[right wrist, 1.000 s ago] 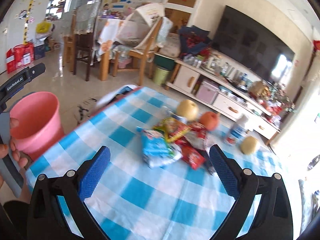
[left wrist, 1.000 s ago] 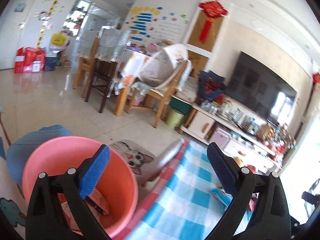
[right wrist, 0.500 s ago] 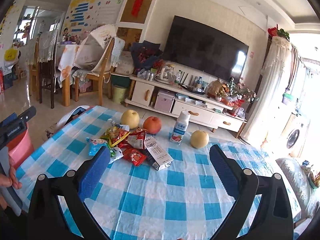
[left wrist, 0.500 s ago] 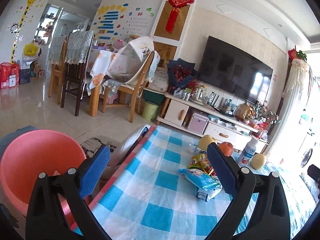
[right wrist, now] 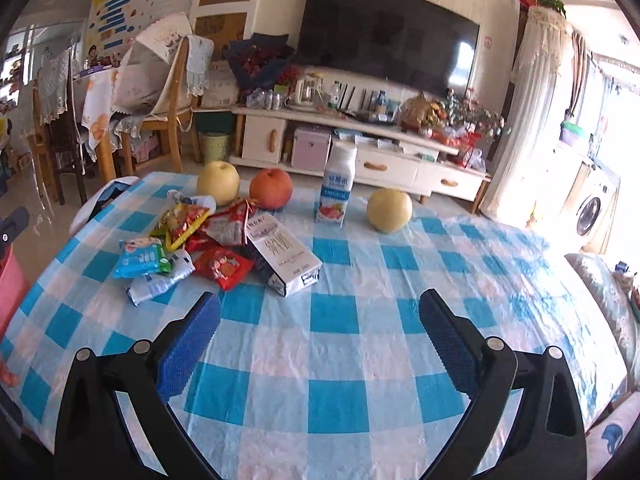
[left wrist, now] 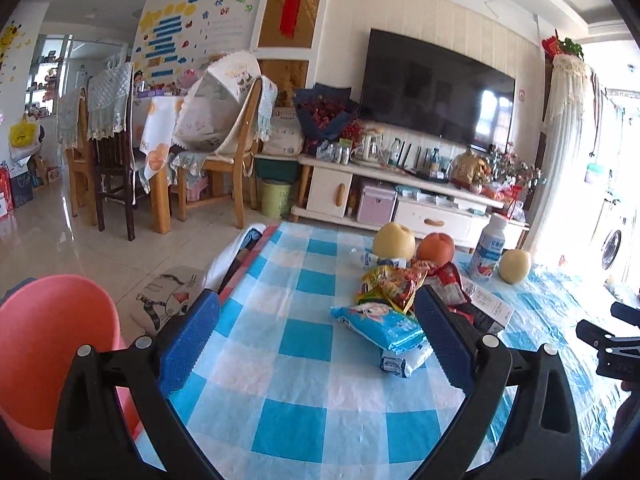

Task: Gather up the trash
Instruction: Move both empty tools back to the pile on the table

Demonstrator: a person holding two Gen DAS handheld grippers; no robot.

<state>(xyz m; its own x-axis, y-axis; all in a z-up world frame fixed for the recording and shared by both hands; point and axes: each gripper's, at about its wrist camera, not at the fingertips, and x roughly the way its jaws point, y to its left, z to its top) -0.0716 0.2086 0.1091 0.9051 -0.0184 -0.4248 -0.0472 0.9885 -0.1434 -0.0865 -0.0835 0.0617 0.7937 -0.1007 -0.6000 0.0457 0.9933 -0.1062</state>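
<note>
Left gripper [left wrist: 316,338] hangs over the near edge of the table [left wrist: 296,424], jaws spread wide, nothing between the blue pads [left wrist: 188,344]. Right gripper [right wrist: 320,336] likewise gapes wide and empty above the blue-and-white checked cloth [right wrist: 340,360]. Pink bin [left wrist: 52,348] sits low at the table's left side, just beside the left gripper; a sliver of it shows at the left rim of the right wrist view. Ahead, mid-table, lies the trash: a blue snack packet [left wrist: 380,326] nearest, resting on a white-and-blue wrapper [left wrist: 404,362]; behind it a yellow-red wrapper [right wrist: 182,220] and red packets [right wrist: 224,266], overlapping in a loose heap. A flattened carton [right wrist: 286,258] lies on its side touching the heap's right edge. Beyond the heap, a pale pear [right wrist: 218,182] and a red apple [right wrist: 271,189] stand side by side; right of them an upright drink bottle [right wrist: 338,188], then a second pear [right wrist: 389,210] set apart. Farther back, off the table, a low white cabinet [right wrist: 360,152] carries clutter beneath a wall-mounted television [right wrist: 384,36]. Dining chairs [left wrist: 232,148] stand far left.
</note>
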